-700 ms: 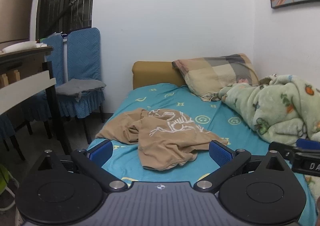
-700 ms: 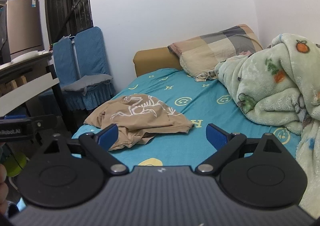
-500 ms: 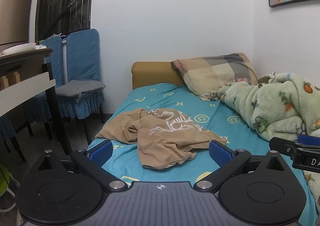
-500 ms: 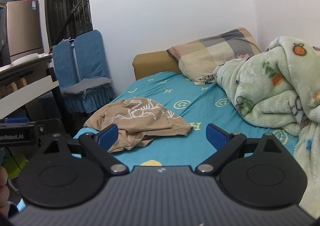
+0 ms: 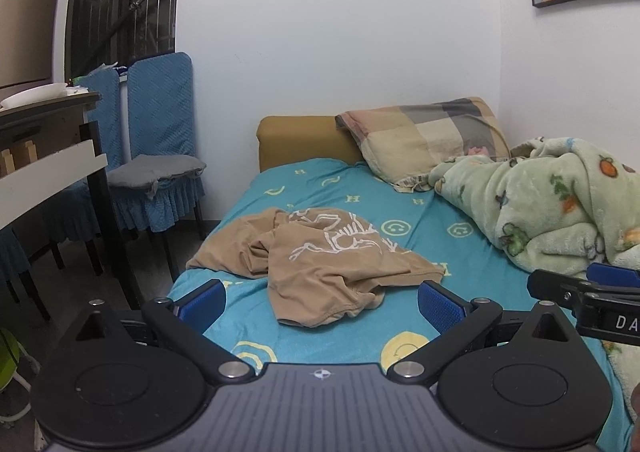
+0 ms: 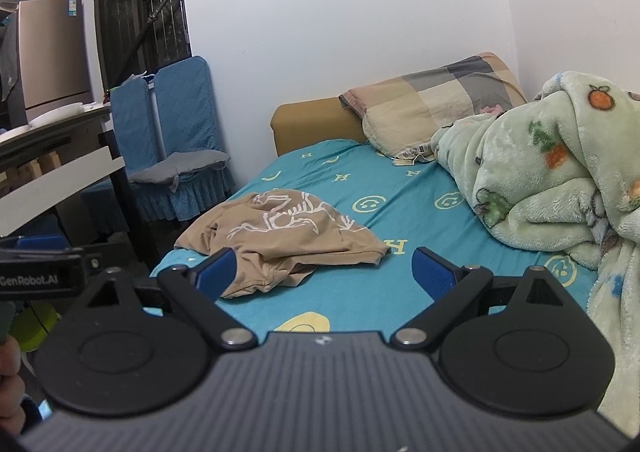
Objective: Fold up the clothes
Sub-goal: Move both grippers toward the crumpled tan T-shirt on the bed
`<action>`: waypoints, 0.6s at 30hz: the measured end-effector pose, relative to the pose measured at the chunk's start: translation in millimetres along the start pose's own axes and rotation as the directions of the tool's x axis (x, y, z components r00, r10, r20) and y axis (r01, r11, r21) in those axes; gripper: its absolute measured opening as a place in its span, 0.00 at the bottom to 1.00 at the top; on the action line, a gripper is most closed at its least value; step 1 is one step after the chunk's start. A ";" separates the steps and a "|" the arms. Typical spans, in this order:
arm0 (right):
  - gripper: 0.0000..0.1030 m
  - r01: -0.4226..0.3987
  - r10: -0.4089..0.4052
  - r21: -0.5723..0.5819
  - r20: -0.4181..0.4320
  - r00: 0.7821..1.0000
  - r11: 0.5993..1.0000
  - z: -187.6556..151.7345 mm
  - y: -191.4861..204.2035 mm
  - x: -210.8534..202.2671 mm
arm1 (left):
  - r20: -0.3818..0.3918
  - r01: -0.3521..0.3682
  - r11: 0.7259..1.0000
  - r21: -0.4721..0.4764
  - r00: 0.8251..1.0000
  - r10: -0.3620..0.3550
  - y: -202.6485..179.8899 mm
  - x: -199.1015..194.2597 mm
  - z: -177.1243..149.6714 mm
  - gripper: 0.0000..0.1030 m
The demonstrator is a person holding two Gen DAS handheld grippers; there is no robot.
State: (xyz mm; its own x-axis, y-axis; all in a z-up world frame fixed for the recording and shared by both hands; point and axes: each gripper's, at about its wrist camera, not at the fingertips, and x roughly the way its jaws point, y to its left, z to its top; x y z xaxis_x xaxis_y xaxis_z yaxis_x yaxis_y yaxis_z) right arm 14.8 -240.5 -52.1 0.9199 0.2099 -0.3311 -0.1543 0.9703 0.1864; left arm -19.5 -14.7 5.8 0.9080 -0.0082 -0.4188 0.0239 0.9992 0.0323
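Observation:
A crumpled tan T-shirt (image 5: 320, 260) with a white line print lies on the teal bed sheet (image 5: 340, 188), near the bed's foot and left side. It also shows in the right wrist view (image 6: 284, 240). My left gripper (image 5: 320, 302) is open and empty, held above the foot of the bed just short of the shirt. My right gripper (image 6: 324, 272) is open and empty, to the right of the left one and also short of the shirt. The right gripper's body shows at the right edge of the left wrist view (image 5: 592, 304).
A green fleece blanket (image 5: 560, 200) is heaped on the bed's right side. A checked pillow (image 5: 424, 136) leans on the tan headboard (image 5: 296, 140). Blue-covered chairs (image 5: 156, 140) and a desk (image 5: 44, 140) stand left of the bed.
Both grippers have shifted slightly, so the shirt sits a little lower and closer in both views. Both stay open and empty.

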 end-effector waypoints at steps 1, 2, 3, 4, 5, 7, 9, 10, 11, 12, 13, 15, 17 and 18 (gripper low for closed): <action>0.93 0.002 -0.002 0.002 0.001 1.000 1.000 0.5 -0.3 0.0 | -0.001 0.004 1.000 -0.002 1.000 -0.004 0.1 0.0 -0.3 1.00; 0.93 0.002 -0.002 0.004 0.001 1.000 1.000 0.6 -0.9 0.2 | -0.001 0.008 1.000 -0.004 1.000 -0.008 0.1 0.1 -0.6 1.00; 0.93 0.003 -0.003 0.007 0.001 1.000 1.000 0.7 -1.5 0.3 | -0.002 0.008 1.000 -0.001 1.000 -0.008 -0.3 0.8 -1.2 1.00; 0.93 0.003 -0.003 0.009 0.001 1.000 1.000 0.8 -2.0 0.4 | -0.001 0.004 1.000 0.005 1.000 -0.004 -0.7 1.4 -2.0 1.00; 0.93 0.004 -0.004 0.012 0.000 1.000 1.000 0.6 -2.7 0.5 | 0.000 0.000 1.000 0.011 1.000 0.000 -1.1 2.1 -2.9 1.00; 0.93 0.004 -0.004 0.018 -0.001 1.000 1.000 0.6 -3.9 0.8 | 0.000 -0.003 1.000 0.019 1.000 0.003 -2.1 3.7 -4.3 1.00; 0.93 0.002 -0.002 0.025 -0.001 1.000 1.000 0.9 -5.1 1.0 | -0.006 0.010 1.000 0.011 1.000 -0.010 -1.8 6.1 -4.9 1.00; 0.93 0.000 0.000 0.029 -0.001 1.000 1.000 1.2 -5.6 1.1 | -0.009 0.029 1.000 -0.004 1.000 -0.029 -0.2 7.4 -5.6 1.00; 0.93 0.000 0.000 0.031 -0.001 1.000 1.000 1.6 -6.1 1.1 | -0.011 0.047 0.999 -0.019 0.999 -0.047 1.4 8.8 -6.3 1.00; 0.93 0.001 -0.001 0.033 0.000 1.000 0.999 2.0 -6.5 1.1 | -0.009 0.056 0.998 -0.029 0.998 -0.056 2.4 9.9 -6.8 1.00; 0.93 0.003 -0.003 0.031 0.000 1.000 0.999 2.4 -6.6 0.9 | -0.005 0.059 0.998 -0.027 0.998 -0.060 3.3 10.9 -7.6 1.00; 0.93 0.015 -0.015 0.025 -0.001 1.000 1.000 3.2 -7.1 0.5 | -0.007 0.047 0.999 -0.023 0.999 -0.047 2.7 19.0 -7.7 1.00; 0.93 0.027 -0.027 0.021 0.000 1.000 0.999 3.6 -7.9 0.0 | -0.010 0.035 0.999 -0.020 0.999 -0.035 2.1 27.2 -7.8 1.00; 0.93 0.031 -0.031 0.023 0.002 1.000 0.999 3.7 -9.0 -0.3 | -0.011 0.029 0.999 -0.018 1.000 -0.029 1.8 31.2 -7.8 1.00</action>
State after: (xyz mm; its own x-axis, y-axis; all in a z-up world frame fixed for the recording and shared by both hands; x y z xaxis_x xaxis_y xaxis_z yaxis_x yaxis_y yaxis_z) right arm 17.2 -249.8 -50.3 0.9249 0.1798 -0.3349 -0.1178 0.9732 0.1973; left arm 5.6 -12.9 -14.3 0.9023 -0.0366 -0.4295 0.0422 0.9991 0.0035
